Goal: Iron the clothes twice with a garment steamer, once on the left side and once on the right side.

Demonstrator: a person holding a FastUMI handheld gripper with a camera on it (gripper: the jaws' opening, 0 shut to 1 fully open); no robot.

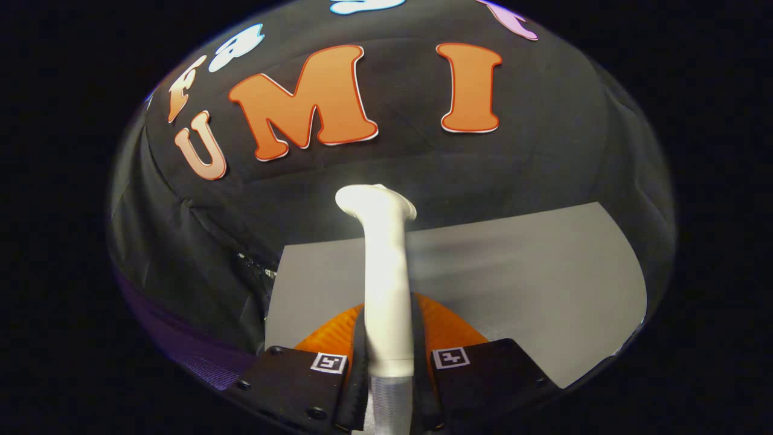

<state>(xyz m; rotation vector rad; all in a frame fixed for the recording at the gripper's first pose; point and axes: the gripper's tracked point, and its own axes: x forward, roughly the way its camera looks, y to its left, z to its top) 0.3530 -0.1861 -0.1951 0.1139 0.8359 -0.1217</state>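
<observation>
Both fingers of the gripper clench the steamer wand, its head at twelve o'clock above the grey tabletop; seemingly neither side's pass is done yet.

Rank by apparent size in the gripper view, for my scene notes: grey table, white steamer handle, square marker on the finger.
1. Grey table.
2. White steamer handle, clamped between the gripper fingers; nearness to the camera inflates it.
3. Square marker.

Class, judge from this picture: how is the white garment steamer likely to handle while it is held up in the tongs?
The garment steamer looks rigid, so it probably won't flop. The tongs grip only its lower handle, so the head may lever sideways. Its smooth, glossy shell could slip or twist between the fingers.
</observation>
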